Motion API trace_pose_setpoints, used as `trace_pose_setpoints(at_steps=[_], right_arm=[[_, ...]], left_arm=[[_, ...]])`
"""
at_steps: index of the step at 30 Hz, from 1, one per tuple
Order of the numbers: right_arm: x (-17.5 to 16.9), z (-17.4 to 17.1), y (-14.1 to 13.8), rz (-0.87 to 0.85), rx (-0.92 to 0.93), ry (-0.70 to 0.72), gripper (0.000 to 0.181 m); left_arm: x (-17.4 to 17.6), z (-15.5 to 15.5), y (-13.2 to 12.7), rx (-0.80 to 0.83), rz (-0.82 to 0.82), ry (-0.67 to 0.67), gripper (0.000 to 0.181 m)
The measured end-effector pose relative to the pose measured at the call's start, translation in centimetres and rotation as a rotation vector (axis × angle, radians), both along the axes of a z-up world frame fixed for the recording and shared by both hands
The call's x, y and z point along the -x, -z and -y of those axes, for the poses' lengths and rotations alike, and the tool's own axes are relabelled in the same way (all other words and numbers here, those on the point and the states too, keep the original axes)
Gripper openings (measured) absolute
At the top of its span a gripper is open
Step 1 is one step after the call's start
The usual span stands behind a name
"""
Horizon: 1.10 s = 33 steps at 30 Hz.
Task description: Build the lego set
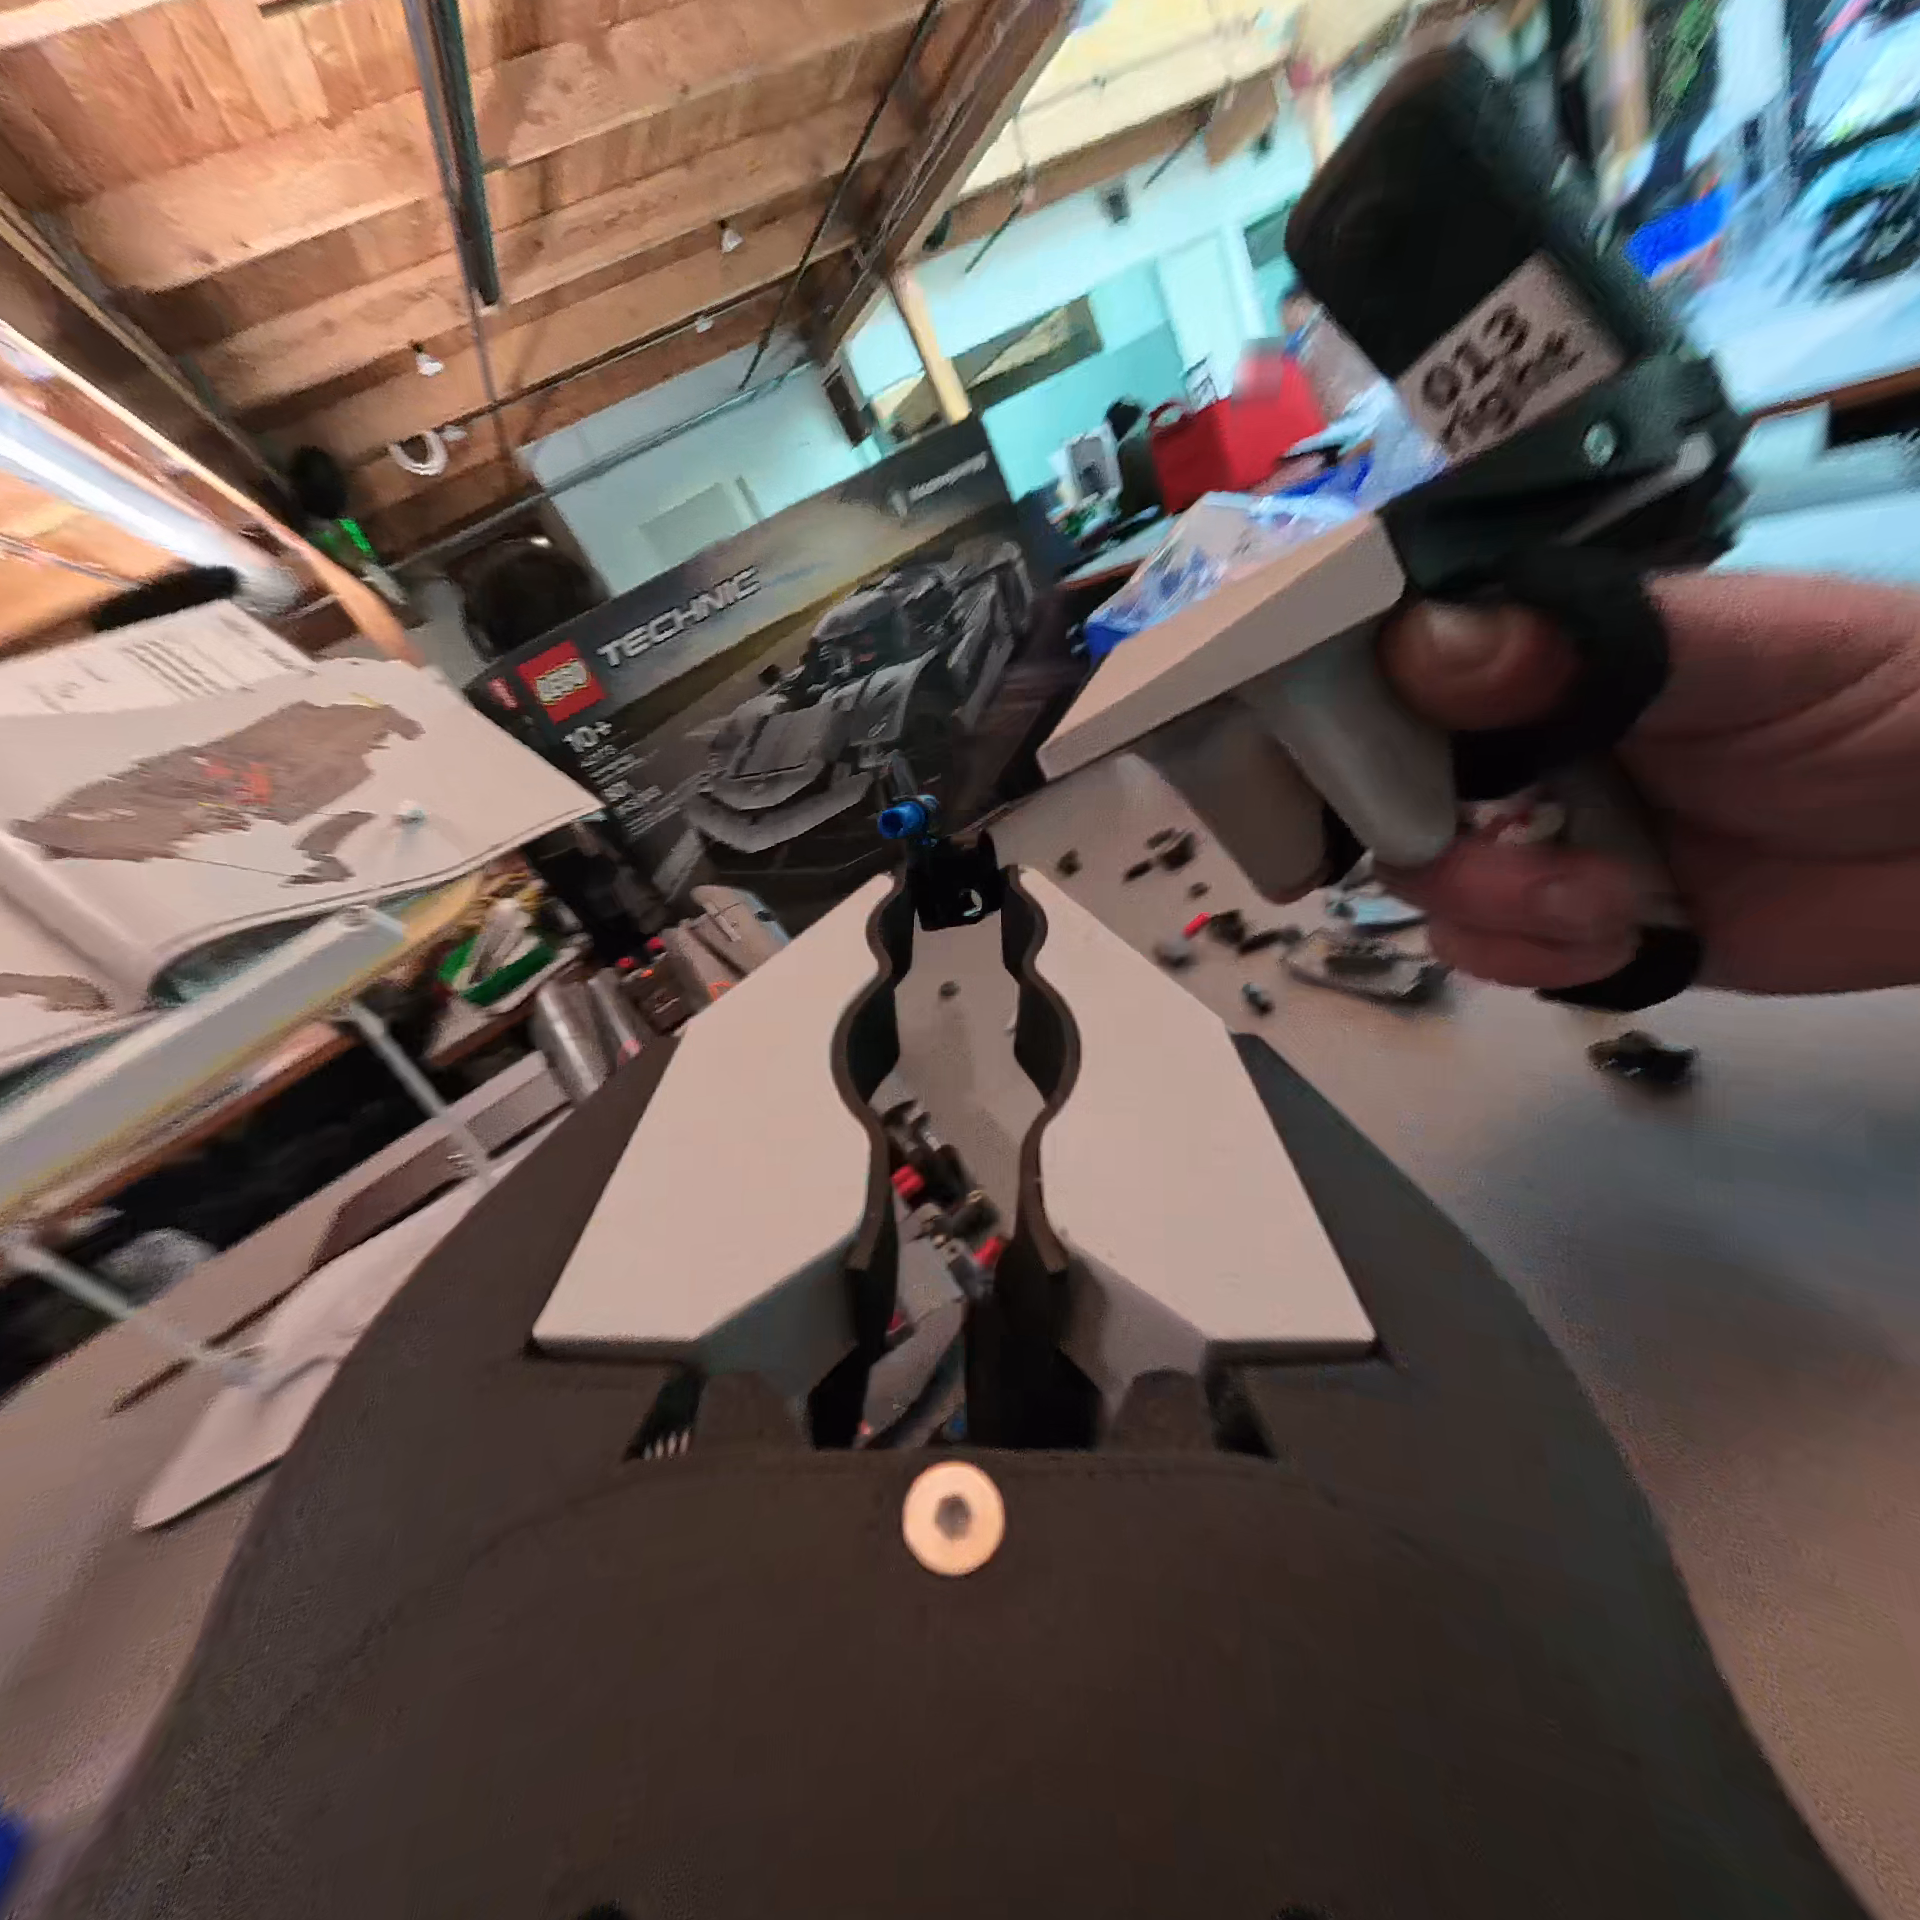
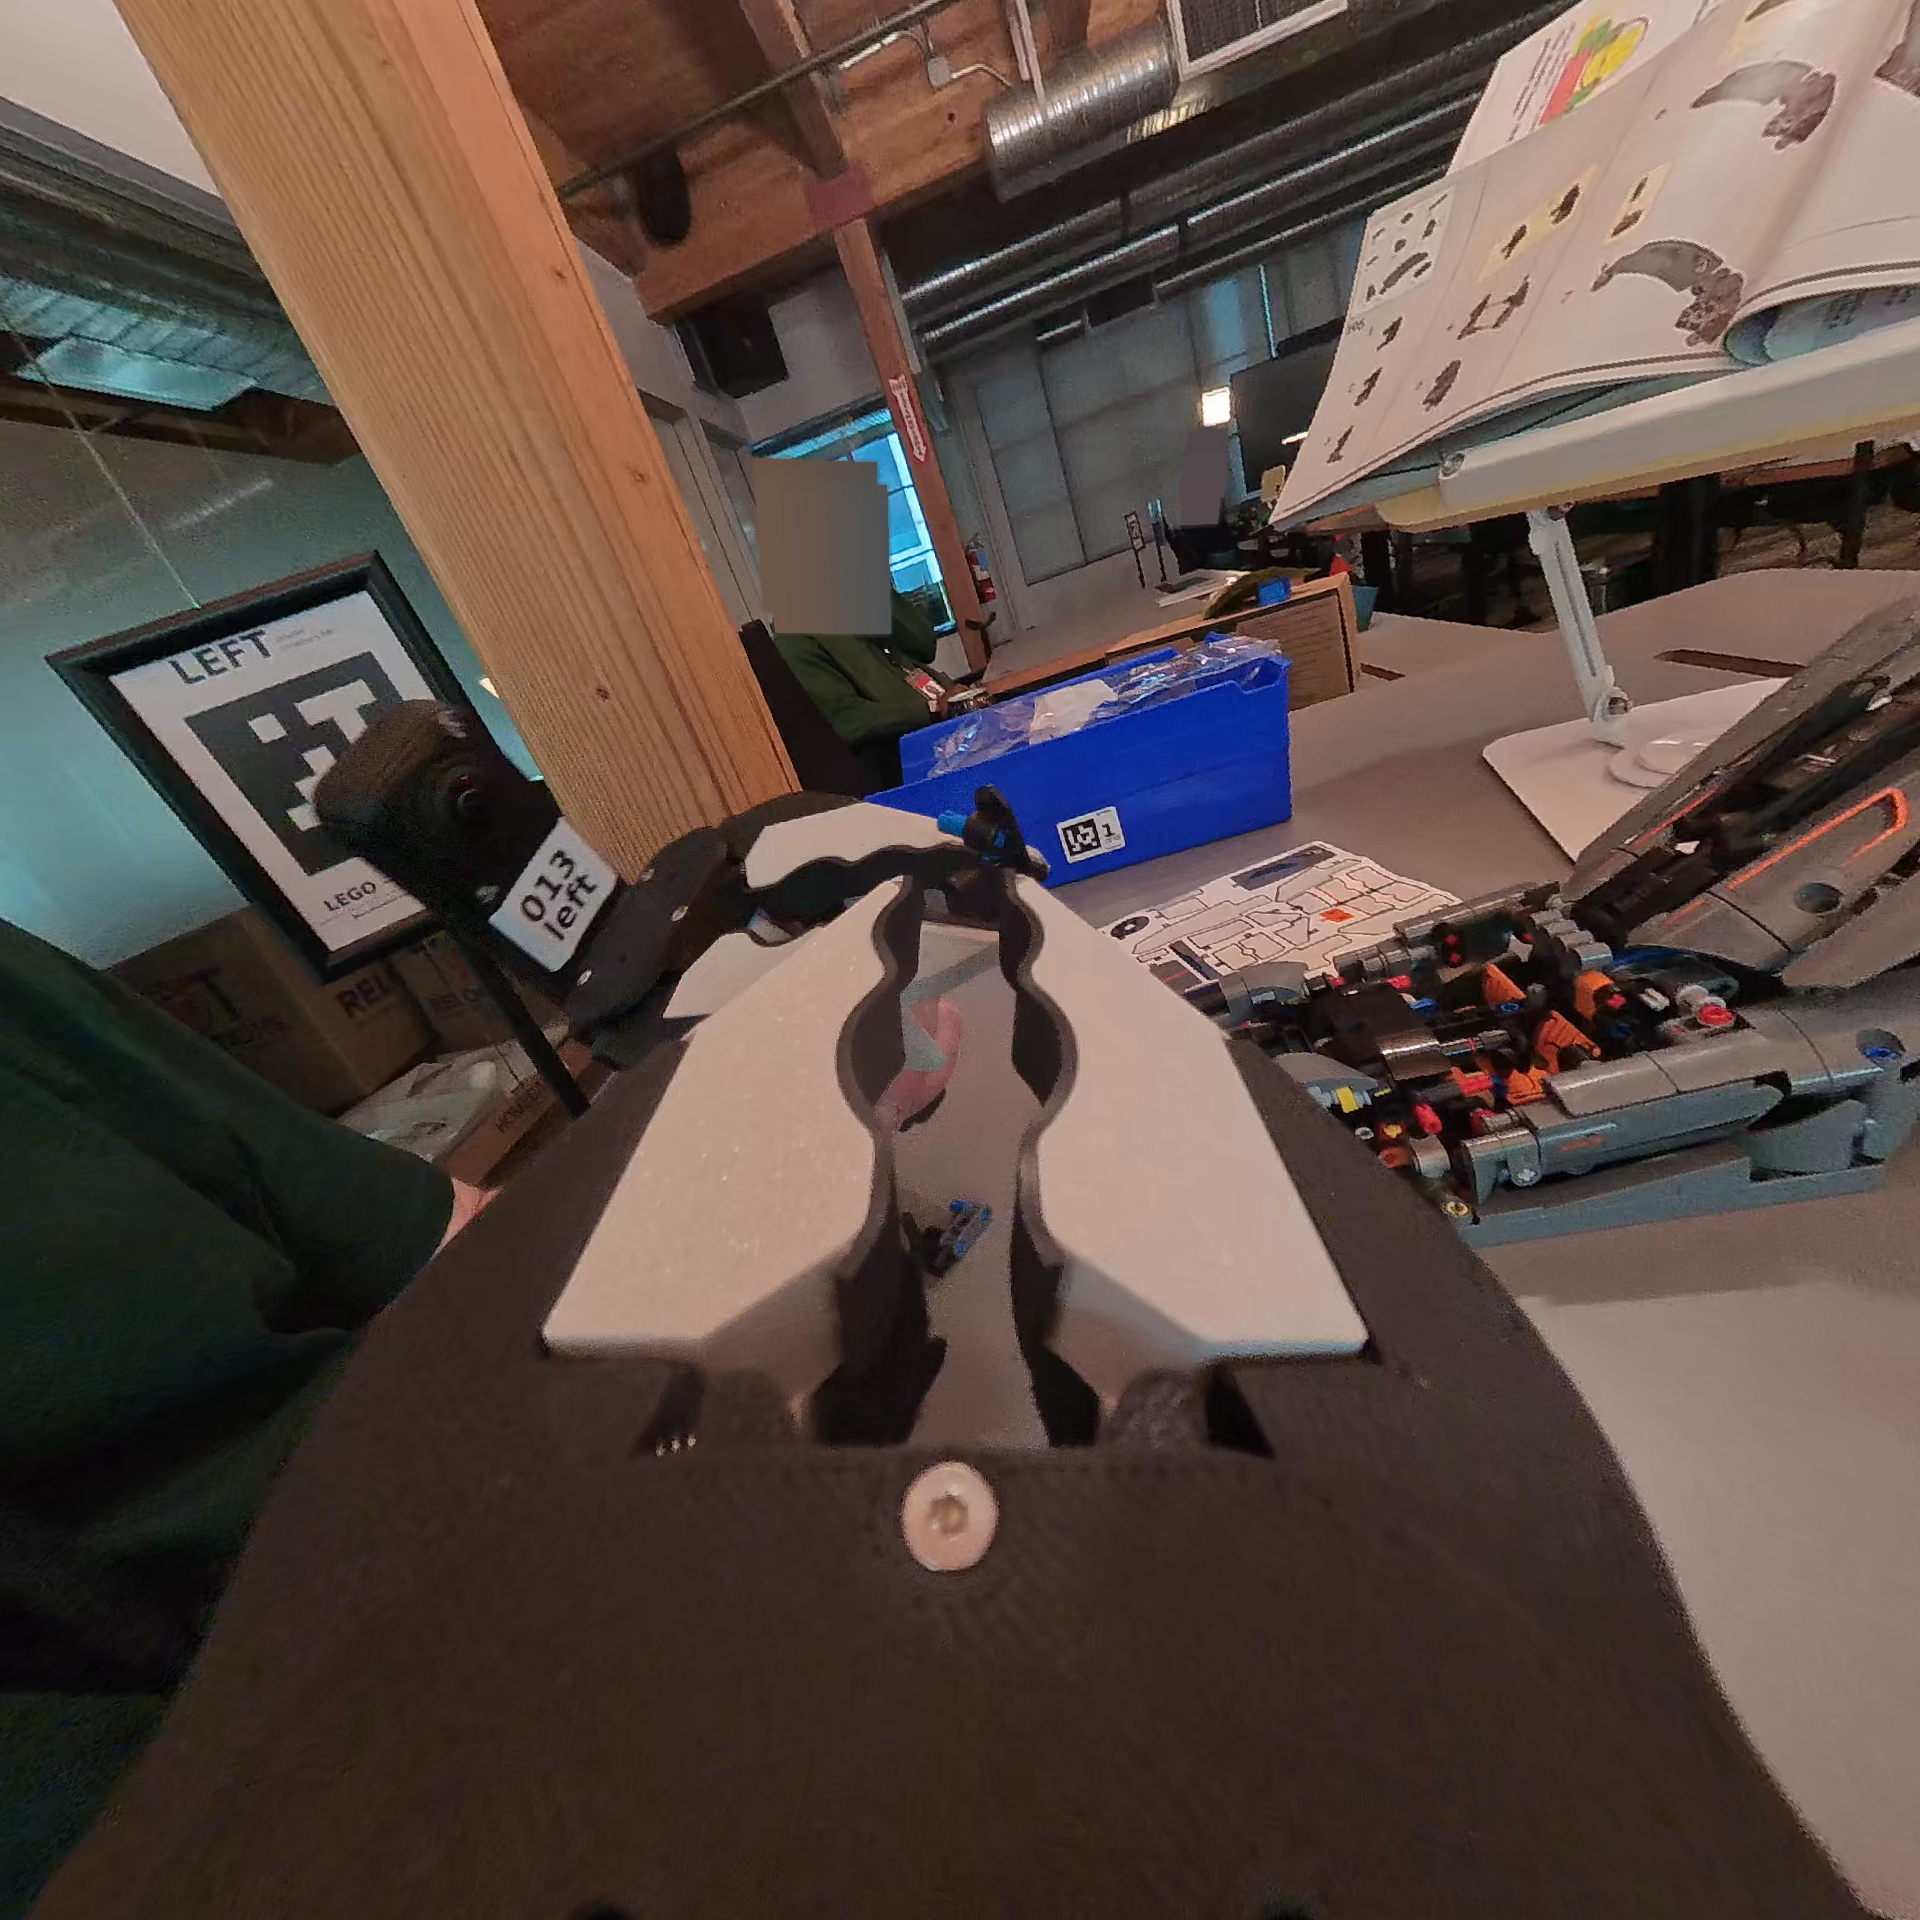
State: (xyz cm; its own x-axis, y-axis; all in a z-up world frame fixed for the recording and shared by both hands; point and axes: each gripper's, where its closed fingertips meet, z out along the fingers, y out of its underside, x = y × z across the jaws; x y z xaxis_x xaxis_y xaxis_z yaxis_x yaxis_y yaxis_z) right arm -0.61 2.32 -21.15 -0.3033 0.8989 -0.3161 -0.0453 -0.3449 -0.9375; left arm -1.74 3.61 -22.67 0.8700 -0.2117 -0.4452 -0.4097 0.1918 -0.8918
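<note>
My left gripper [image 1: 954, 896] is shut on a small black lego piece [image 1: 951, 883] with a blue pin [image 1: 904, 816] on top, held above the table. My right gripper [image 2: 964, 885], held by a hand [image 1: 1714, 790], meets it from the upper right. Its jaws are narrowed onto the same black piece [image 2: 987, 847], and the left gripper's fingers [image 2: 821, 842] come in from the left. The part-built grey and black lego car [image 2: 1558, 1039] with orange parts lies on the table to the right.
An open instruction booklet [image 2: 1610, 208] rests on a white stand [image 2: 1579, 644]. A blue bin [image 2: 1101, 769] with plastic bags, a sticker sheet [image 2: 1278, 914], the set's box [image 1: 779, 707], loose pieces [image 1: 1351, 956] and a wooden post [image 2: 468, 416] are around. My left and right fingertips are right by each other.
</note>
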Motion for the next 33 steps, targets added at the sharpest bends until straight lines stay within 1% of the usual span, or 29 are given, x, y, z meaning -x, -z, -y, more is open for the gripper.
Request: trace_pose_setpoints(at_steps=[3, 7, 9, 12, 15, 19, 21, 23, 26, 29, 33], right_arm=[[0.4, 0.2, 0.6, 0.039, -0.015, 0.003, 0.017], [0.9, -0.3, 1.8, 0.106, -0.031, 0.044, 0.014], [1.0, -0.6, 2.1, 0.125, -0.028, 0.06, 0.01], [0.9, -0.8, 2.3, 0.135, -0.025, 0.072, 0.007], [0.7, -0.8, 2.1, 0.123, 0.021, 0.042, 0.006], [0.4, -0.8, 1.5, 0.084, 0.058, 0.016, 0.006], [0.2, -0.6, 1.3, 0.075, 0.03, 0.021, 0.006], [0.2, -0.2, 1.0, 0.065, -0.04, 0.04, 0.006], [0.6, 0.0, 1.4, 0.108, -0.211, 0.125, 0.006], [1.1, -0.2, 2.1, 0.165, -0.389, 0.239, 0.005], [1.1, -0.6, 2.4, 0.195, -0.456, 0.297, 0.005]], left_arm=[[-0.2, -0.6, 0.5, -0.01, -0.132, -0.093, 0.014], [-0.2, -1.1, 0.8, -0.035, -0.286, -0.203, 0.014], [-0.6, -1.3, 1.0, -0.045, -0.36, -0.232, 0.014], [-0.7, -1.4, 1.1, -0.042, -0.398, -0.251, 0.014], [-0.9, -1.3, 1.0, -0.031, -0.393, -0.226, 0.014], [-0.6, -0.6, 0.7, 0.028, -0.304, -0.133, 0.029], [-0.5, 0.1, 0.1, 0.021, -0.268, -0.072, 0.029], [-0.8, 1.0, -0.7, 0.022, -0.212, 0.02, 0.027], [-0.7, 1.3, -1.7, 0.033, -0.12, 0.09, 0.025], [-0.9, 1.1, -1.1, 0.064, -0.111, 0.125, 0.023], [-1.2, 0.9, -0.4, 0.085, -0.08, 0.163, 0.02]])
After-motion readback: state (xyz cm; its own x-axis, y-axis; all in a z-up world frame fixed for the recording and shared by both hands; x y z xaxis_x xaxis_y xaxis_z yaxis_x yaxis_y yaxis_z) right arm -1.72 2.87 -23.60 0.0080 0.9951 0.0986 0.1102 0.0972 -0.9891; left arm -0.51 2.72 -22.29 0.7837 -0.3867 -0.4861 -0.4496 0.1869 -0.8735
